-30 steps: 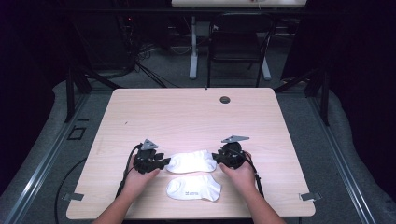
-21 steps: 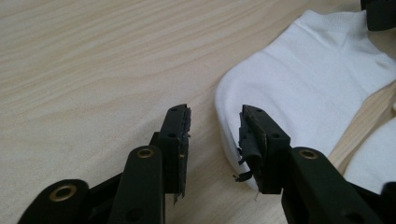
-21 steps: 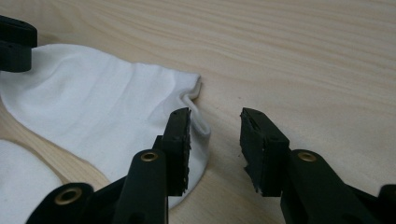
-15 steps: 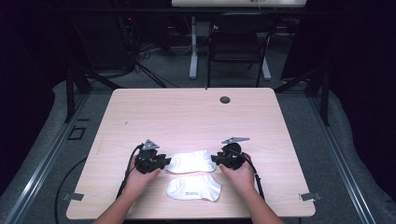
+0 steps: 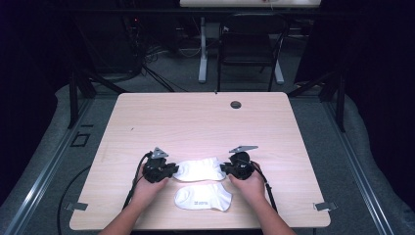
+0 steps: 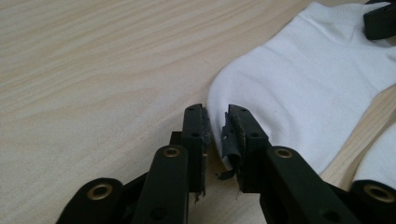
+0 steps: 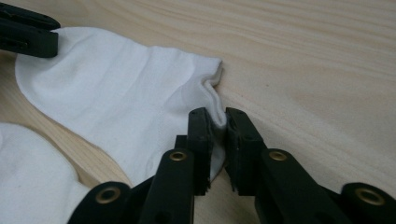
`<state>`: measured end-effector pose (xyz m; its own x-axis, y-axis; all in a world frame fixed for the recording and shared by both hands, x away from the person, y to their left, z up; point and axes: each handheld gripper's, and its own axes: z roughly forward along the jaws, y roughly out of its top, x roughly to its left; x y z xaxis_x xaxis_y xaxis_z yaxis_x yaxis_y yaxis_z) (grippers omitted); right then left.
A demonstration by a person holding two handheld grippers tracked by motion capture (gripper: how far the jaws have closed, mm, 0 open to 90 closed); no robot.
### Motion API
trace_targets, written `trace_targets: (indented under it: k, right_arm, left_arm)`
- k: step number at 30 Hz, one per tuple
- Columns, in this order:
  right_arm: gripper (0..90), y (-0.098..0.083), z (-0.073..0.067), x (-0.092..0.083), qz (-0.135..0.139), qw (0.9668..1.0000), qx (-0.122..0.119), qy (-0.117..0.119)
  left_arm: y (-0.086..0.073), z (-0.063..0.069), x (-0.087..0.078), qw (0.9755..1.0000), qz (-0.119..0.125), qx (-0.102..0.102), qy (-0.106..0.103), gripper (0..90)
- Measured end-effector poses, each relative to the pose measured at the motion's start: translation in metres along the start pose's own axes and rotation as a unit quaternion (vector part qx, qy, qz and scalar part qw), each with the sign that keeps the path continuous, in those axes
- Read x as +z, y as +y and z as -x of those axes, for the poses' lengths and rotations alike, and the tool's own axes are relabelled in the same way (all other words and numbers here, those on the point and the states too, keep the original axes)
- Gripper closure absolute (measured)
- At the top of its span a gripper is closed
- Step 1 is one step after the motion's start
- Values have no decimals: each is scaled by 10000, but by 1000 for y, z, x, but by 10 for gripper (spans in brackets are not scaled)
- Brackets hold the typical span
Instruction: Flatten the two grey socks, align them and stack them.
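Both grippers have just been closing on the far sock (image 5: 198,169), one at each end. Left gripper (image 5: 170,170): jaws almost together, toe edge of that sock pinched between the pads in the left gripper view (image 6: 215,133). Right gripper (image 5: 226,169): jaws likewise narrowed to a slit, with a small fold of the cuff edge bunched up between them in the right gripper view (image 7: 218,122). So both grips look made, on thin cloth only.

Compared with a second ago, the hands sit in the same spots in the high view; only the jaws have changed. The sock itself has not shifted.

Landmark is the second sock (image 5: 203,197), lying flat near the person's edge of the table (image 5: 195,117). The gripped sock lies just beyond it, parallel, the two nearly touching. Left gripper is beyond and left of the second sock, right gripper beyond and right of it. Nothing holds the second sock.

Judgement: grasp step done, sock not yet off the table. Next is likely a lift and a move toward the second sock, to stack or pair them. Risk: the pinches are shallow, at the very edge, so the cloth could slip out.
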<state>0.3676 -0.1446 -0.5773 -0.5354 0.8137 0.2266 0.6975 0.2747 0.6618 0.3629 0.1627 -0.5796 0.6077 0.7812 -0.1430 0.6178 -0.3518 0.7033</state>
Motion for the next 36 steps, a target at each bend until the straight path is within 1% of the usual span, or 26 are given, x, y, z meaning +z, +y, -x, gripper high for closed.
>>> trace_targets:
  k: [1, 3, 4, 7, 9, 11, 13, 19, 20, 21, 23, 27, 28, 29, 31, 32, 34, 35, 36]
  right_arm:
    - [833, 0, 0, 0, -7, 10000, -37, -17]
    - [854, -1, -2, 0, 4, 10000, -87, -24]
    - [858, -1, -3, -1, 9, 9999, -121, -37]
    - [861, 0, -5, -2, 44, 9998, -177, -33]
    - [862, 0, -7, -3, 84, 9998, -165, -25]
    - [862, 1, -8, -5, 133, 9998, -175, -6]
    - [862, 3, -9, -7, 157, 9997, -189, 25]
    - [863, 4, -12, -10, 211, 9995, -218, 15]
    - [863, 5, -12, -11, 228, 9996, -158, 20]
    - [863, 6, -12, -12, 238, 9996, -163, 30]
    - [863, 8, -13, -14, 250, 9995, -175, 48]
    - [863, 13, -17, -19, 333, 9991, -257, 56]
    - [863, 14, -18, -21, 332, 9991, -244, 49]
    - [863, 15, -19, -23, 328, 9991, -261, 50]
    - [864, 16, -19, -26, 339, 9990, -285, 59]
    - [864, 16, -19, -27, 357, 9991, -227, 51]
    - [864, 16, -19, -29, 372, 9990, -233, 51]
    - [864, 16, -19, -31, 373, 9990, -234, 65]
    - [864, 16, -20, -32, 387, 9990, -202, 57]
  left_arm:
    - [0, 0, 0, 10000, -9, 54, -16, 800]
    - [-1, 2, 0, 10000, -2, 74, -5, 830]
    - [0, 2, 0, 9999, -15, 123, -2, 845]
    - [0, 2, -2, 10000, 12, 82, 17, 878]
    - [0, 1, -2, 10000, 56, 0, -3, 883]
    - [1, 0, -4, 9999, 52, -90, -97, 888]
    - [2, 0, -6, 9998, 115, -147, -119, 889]
    - [4, 0, -9, 9996, 172, -141, -153, 891]
    - [4, -1, -10, 9996, 169, -127, -162, 892]
    - [4, 0, -11, 9995, 203, -166, -165, 892]
    - [6, 0, -13, 9996, 186, -116, -161, 892]
    - [10, 1, -19, 9994, 277, -67, -171, 893]
    - [11, 2, -21, 9994, 286, -52, -177, 893]
    - [13, 1, -24, 9994, 287, -5, -185, 893]
    - [14, 2, -27, 9994, 294, -18, -197, 894]
    - [14, 2, -28, 9993, 315, 4, -181, 894]
    - [15, 3, -32, 9992, 348, -8, -199, 894]
    - [16, 3, -34, 9992, 327, 3, -215, 894]
    - [16, 4, -35, 9991, 354, -44, -207, 894]
